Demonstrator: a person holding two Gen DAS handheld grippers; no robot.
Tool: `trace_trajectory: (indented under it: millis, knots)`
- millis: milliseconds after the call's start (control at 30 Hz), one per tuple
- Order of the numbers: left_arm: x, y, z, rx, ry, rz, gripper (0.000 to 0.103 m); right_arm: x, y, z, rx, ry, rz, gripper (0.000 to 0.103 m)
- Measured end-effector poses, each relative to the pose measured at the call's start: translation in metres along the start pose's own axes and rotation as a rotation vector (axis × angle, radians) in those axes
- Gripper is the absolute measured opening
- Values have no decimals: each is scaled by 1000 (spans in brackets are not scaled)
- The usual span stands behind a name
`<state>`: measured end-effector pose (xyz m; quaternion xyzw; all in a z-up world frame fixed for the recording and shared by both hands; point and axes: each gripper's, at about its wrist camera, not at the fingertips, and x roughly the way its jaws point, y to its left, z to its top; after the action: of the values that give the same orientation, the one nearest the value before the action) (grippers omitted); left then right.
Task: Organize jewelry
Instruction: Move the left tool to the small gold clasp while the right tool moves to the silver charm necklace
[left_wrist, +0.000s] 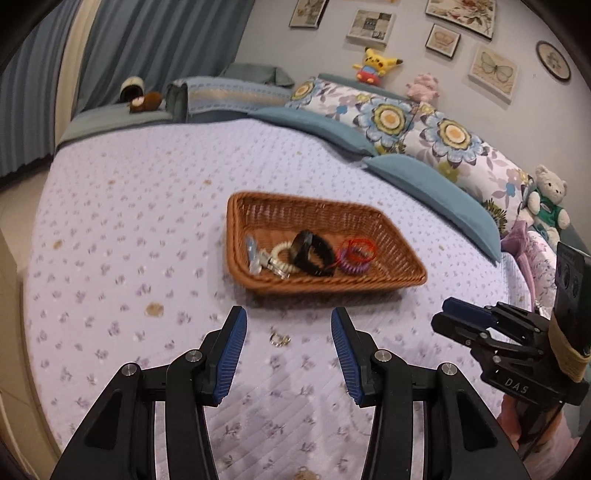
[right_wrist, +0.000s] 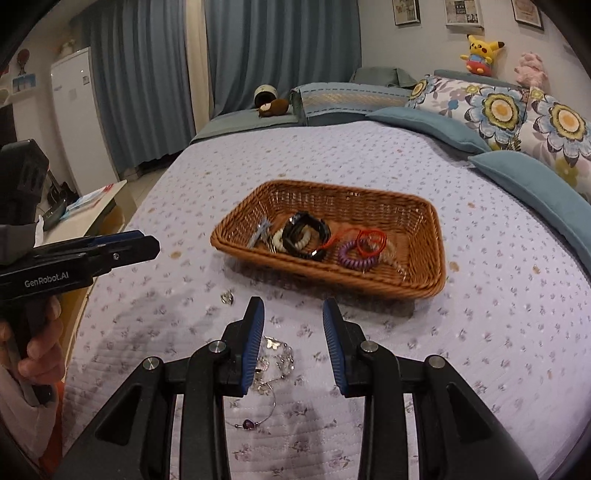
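A brown wicker basket (left_wrist: 391, 236) (right_wrist: 424, 221) sits on the bed and holds a black bracelet (left_wrist: 314, 253) (right_wrist: 306, 236), a cream coil band (left_wrist: 281, 254), a purple coil band (right_wrist: 356, 258), a red cord loop (right_wrist: 373, 240) and a silver clip (left_wrist: 255, 258). A small silver ring (left_wrist: 279, 339) (right_wrist: 227, 296) lies on the bedspread between my open left gripper's (left_wrist: 288, 317) fingers. My right gripper (right_wrist: 293, 308) is open above a silver chain (right_wrist: 280, 356) and a thin bangle with a purple stone (right_wrist: 248, 424). Both grippers are empty.
The bedspread (left_wrist: 129, 240) is lilac with small flowers. Blue and floral pillows (left_wrist: 424, 125) line the far right edge, with plush toys (left_wrist: 375, 64) behind. A low table (right_wrist: 85, 206) stands left of the bed.
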<state>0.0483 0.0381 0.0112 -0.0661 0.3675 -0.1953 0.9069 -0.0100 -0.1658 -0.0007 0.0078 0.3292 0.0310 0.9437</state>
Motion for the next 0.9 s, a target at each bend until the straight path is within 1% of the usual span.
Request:
trace_trajectory:
  millis: [133, 233, 400, 467, 533, 600, 700, 733, 767, 800, 833, 900]
  knots:
    - [33, 12, -13, -23, 84, 18, 49, 23, -13, -9, 27, 55, -8, 35]
    - [54, 12, -18, -19, 128, 40, 49, 39, -17, -16, 44, 104, 16, 35]
    - [87, 7, -22, -11, 181, 61, 49, 64, -8, -22, 27, 167, 33, 35]
    - [98, 7, -24, -13, 209, 66, 49, 76, -1, -24, 17, 198, 53, 35]
    - [108, 8, -27, -16, 235, 71, 49, 87, 4, -27, 5, 221, 48, 35]
    - [113, 7, -28, -13, 242, 79, 49, 96, 8, -30, -8, 250, 48, 35]
    - [122, 2, -25, -1, 242, 75, 49, 107, 12, -36, -25, 289, 24, 35]
    - [125, 0, -24, 6, 246, 81, 49, 108, 12, -37, -30, 286, 19, 35]
    - [128, -2, -25, 20, 247, 94, 49, 107, 13, -37, -39, 280, 19, 33]
    - [128, -5, -25, 36, 245, 105, 49, 107, 14, -37, -41, 279, 20, 25]
    - [128, -8, -25, 49, 245, 109, 49, 107, 13, -37, -44, 282, 14, 22]
    - [129, -11, -26, 64, 244, 127, 44, 107, 13, -37, -47, 278, 12, 18]
